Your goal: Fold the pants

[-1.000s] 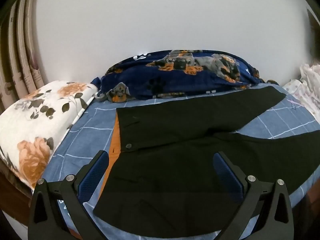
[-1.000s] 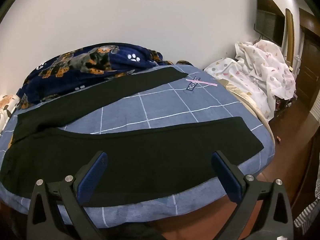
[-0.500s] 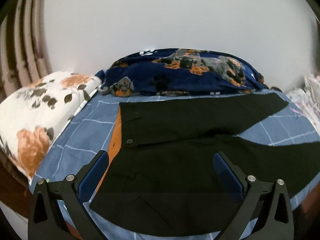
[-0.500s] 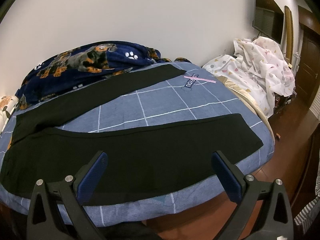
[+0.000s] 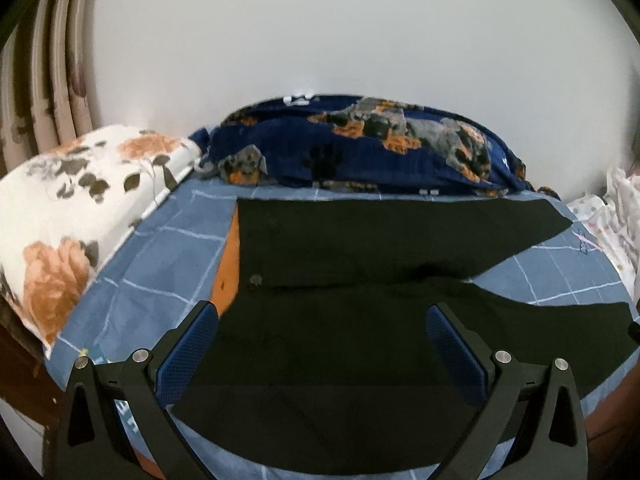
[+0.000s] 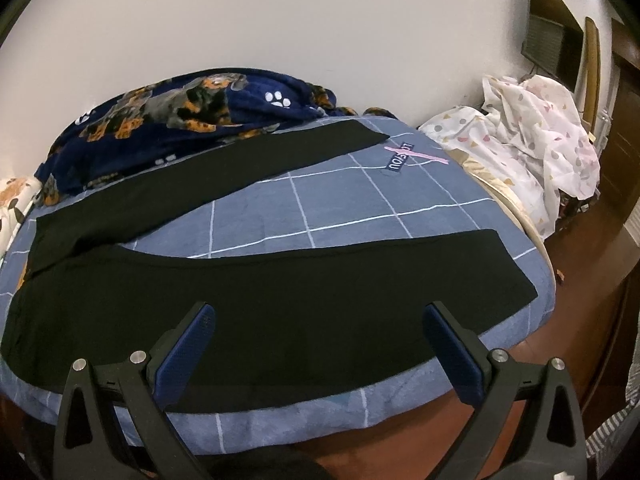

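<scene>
Both tongs gape wide and hold nothing. Left tongs (image 5: pixel 320 344) hover over the waist end of the black pants (image 5: pixel 360 340); right tongs (image 6: pixel 320 344) hover over the near leg, toward its cuff. Pants lie flat on the bed (image 6: pixel 360 208), long axis left to right, legs splayed. The far leg (image 6: pixel 224 168) runs beside the dog-print blanket (image 6: pixel 180 108).

1. Blue checked bedsheet (image 6: pixel 360 204); navy dog-print blanket (image 5: pixel 360 144) bunched against the wall (image 5: pixel 320 28)
2. Floral pillow (image 5: pixel 72 216); curtain (image 5: pixel 44 92)
3. White spotted cloth (image 6: pixel 532 140), perhaps a quilt
</scene>
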Tool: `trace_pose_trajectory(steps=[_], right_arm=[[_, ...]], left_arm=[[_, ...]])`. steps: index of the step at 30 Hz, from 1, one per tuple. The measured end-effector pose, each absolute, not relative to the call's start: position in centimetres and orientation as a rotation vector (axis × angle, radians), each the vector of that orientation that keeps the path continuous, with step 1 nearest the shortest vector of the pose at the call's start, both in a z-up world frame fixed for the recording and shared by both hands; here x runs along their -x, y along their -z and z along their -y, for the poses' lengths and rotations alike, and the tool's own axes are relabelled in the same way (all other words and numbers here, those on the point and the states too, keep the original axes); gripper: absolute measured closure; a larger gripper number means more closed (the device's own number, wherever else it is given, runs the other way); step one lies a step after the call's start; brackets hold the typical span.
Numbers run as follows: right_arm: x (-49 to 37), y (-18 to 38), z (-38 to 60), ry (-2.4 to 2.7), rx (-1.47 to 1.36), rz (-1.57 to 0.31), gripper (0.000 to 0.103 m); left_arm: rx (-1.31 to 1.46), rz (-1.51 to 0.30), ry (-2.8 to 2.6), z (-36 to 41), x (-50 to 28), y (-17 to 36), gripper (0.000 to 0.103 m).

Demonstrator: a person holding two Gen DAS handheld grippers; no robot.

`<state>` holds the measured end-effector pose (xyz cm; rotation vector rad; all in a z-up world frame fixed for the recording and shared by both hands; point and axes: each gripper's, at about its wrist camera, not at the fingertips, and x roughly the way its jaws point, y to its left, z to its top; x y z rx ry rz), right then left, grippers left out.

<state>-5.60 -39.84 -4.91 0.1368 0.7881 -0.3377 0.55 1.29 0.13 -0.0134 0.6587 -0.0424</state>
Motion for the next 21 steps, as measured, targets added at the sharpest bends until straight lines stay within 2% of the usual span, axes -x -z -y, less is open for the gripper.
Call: trace_pose_trajectory(steps=[11, 17, 21], right_arm=[[1.1, 4.8, 38.1, 0.264, -0.123, -0.825, 0.0], [-2.0, 3.4, 36.4, 0.179, -0.095, -0.795, 0.0], [-3.5, 3.1, 34.6, 0.098, -0.065, -0.777, 0.0]], left_arm=[[0.052, -0.519, 0.092, -3.9, -2.1, -3.2, 0.0], [0.019, -0.715, 0.129, -5.6, -8.0, -2.0, 0.0], [0.052, -0.749, 0.133, -8.1, -11.6, -0.3, 0.0]])
